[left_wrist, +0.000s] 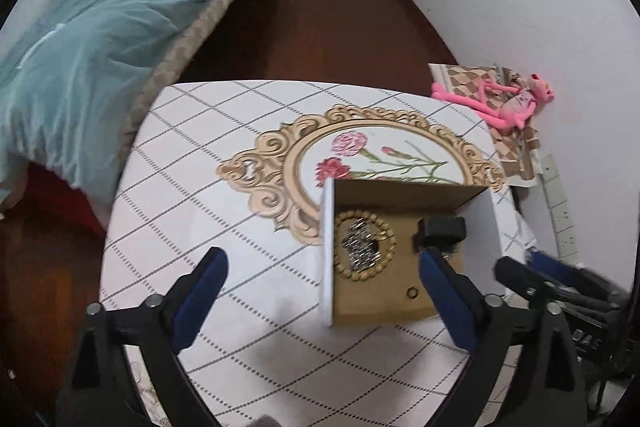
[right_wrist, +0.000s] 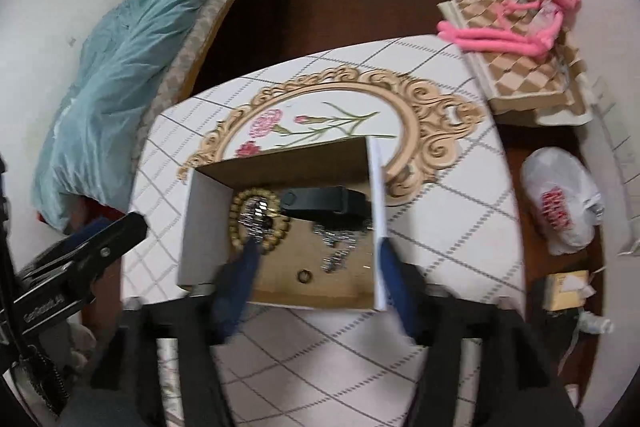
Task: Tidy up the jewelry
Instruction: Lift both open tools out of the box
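On the table (left_wrist: 224,163), covered by a white cloth with grey diamond lines and a printed gold frame of flowers, sits an open cardboard box (left_wrist: 376,301); its white outer walls stand up around a brown floor (right_wrist: 280,283); inside lies a ring of wooden beads (left_wrist: 390,235), seen also from the right wrist (right_wrist: 237,205), with a silver chain bracelet (left_wrist: 360,247) piled within it; a black watch-like band (right_wrist: 320,203) lies along the far wall, touching the beads at one end; a loose silver chain (right_wrist: 338,247) sprawls near the box's right wall; a small dark ring (right_wrist: 304,275) rests alone near the front wall, visible from the left too (left_wrist: 412,293).

The left claw (left_wrist: 322,293) hangs released above the table, its blue-padded fingers spread wide, one over bare cloth, the other over the box's right part; the right claw (right_wrist: 318,279) is likewise released and empty, blurred, its fingers straddling the front of the box; beyond the table lie a bed with a teal duvet (left_wrist: 100,39), a pink plush toy (right_wrist: 516,31) on a checkered box, and a white plastic bag (right_wrist: 560,203) on the floor.
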The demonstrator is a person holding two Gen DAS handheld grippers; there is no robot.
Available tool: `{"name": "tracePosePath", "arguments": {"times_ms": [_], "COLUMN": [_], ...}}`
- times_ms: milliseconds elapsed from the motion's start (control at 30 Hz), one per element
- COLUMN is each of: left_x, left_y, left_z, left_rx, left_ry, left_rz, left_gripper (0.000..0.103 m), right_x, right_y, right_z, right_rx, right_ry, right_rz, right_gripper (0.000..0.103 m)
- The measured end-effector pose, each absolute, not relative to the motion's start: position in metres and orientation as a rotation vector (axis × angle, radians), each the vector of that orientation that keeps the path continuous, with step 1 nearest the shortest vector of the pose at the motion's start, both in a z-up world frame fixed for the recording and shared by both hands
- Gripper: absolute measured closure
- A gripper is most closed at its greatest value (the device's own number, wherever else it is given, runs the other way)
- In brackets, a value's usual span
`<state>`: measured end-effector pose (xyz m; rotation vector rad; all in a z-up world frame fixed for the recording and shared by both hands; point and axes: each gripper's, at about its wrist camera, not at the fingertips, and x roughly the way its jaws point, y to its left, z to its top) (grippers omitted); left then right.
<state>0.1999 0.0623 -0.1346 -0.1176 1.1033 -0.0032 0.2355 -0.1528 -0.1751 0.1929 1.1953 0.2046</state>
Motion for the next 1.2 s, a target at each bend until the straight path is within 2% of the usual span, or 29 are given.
{"name": "tracePosePath", "arguments": {"times_ms": [33, 233, 600, 1067, 1200], "left_x": [0.195, 0.176, 0.132, 0.054, 0.037], "left_y": [0.061, 0.057, 0.051, 0.045, 0.042], "left_z": [-0.135, -0.135, -0.079, 0.025, 0.044], "left_rx": [-0.095, -0.065, -0.071, -0.044, -0.030], "left_ry": [1.093, 1.093, 1.013, 0.821, 0.797], "left_rz": [0.018, 0.063, 0.055, 0.084, 0.085], "left_gripper": [0.000, 0.000, 0.000, 0.000, 0.000], "right_x": [0.232, 0.216, 0.170, 0.084, 0.063], "right_y": [-0.151, -0.154, -0.158, -0.163, -0.164], "right_z": [-0.174, -0.166, -0.110, 0.010, 0.037], "right_rx": [0.139, 0.018, 0.005, 0.005, -0.011], "right_ry": [1.190, 1.178, 1.075, 0.858, 0.804], "right_rz": [0.171, 0.067, 0.036, 0.033, 0.026], "right_gripper": [0.010, 0.005, 0.005, 0.004, 0.000]}}
